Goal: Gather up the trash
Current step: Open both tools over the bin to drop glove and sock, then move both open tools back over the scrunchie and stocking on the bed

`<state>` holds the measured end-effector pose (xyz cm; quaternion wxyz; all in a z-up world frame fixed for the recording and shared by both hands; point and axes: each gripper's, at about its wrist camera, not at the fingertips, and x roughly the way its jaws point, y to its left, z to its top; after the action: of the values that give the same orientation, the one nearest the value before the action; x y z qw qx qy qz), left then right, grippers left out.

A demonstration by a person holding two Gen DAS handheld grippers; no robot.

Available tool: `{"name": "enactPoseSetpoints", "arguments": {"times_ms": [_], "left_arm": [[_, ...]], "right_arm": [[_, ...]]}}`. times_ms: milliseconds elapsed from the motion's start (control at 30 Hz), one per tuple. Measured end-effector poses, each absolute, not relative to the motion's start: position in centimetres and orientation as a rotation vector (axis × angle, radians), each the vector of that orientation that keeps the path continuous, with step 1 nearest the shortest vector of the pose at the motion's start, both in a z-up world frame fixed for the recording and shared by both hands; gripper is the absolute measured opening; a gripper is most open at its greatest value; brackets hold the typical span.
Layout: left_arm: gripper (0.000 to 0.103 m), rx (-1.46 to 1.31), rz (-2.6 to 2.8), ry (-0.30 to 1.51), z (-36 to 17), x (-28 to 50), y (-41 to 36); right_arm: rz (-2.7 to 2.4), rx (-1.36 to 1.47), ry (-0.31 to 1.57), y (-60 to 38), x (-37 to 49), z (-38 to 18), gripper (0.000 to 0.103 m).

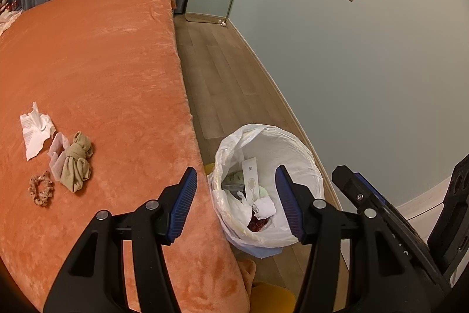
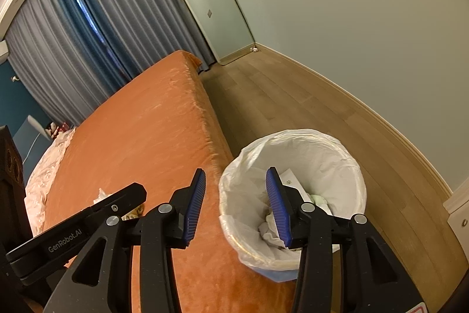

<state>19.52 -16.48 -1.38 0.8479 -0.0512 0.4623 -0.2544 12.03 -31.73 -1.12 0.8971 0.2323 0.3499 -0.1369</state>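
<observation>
A trash bin (image 1: 296, 148) lined with a white bag stands on the floor beside the orange bed (image 1: 102, 63); it holds a white box, tissue and other scraps. It also shows in the right wrist view (image 2: 322, 148). On the bed lie a crumpled white paper (image 1: 35, 129), a tissue (image 1: 57, 150), a knotted beige cloth (image 1: 76, 160) and a tan scrunchie (image 1: 41, 187). My left gripper (image 1: 236, 203) is open and empty above the bin's near rim. My right gripper (image 2: 234, 207) is open and empty over the bin's left rim.
Wood floor (image 1: 222, 72) runs between the bed and a pale wall. A tall mirror (image 2: 211, 5) leans in the corner by grey-blue curtains (image 2: 88, 19). A yellow item (image 1: 272, 298) lies on the floor near the bed's foot. Bedding is bunched at the bed's far side (image 2: 49, 160).
</observation>
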Motion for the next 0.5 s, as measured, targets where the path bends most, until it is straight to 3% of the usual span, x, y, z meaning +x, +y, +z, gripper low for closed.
{"name": "enactPoseSetpoints", "arguments": {"times_ms": [500], "left_arm": [[0.053,-0.183,-0.442,0.965,-1.1,20.6,-9.9]], "right_arm": [[-0.210,0.421,0.739,-26.3,14.0,0.0,0.047]]}}
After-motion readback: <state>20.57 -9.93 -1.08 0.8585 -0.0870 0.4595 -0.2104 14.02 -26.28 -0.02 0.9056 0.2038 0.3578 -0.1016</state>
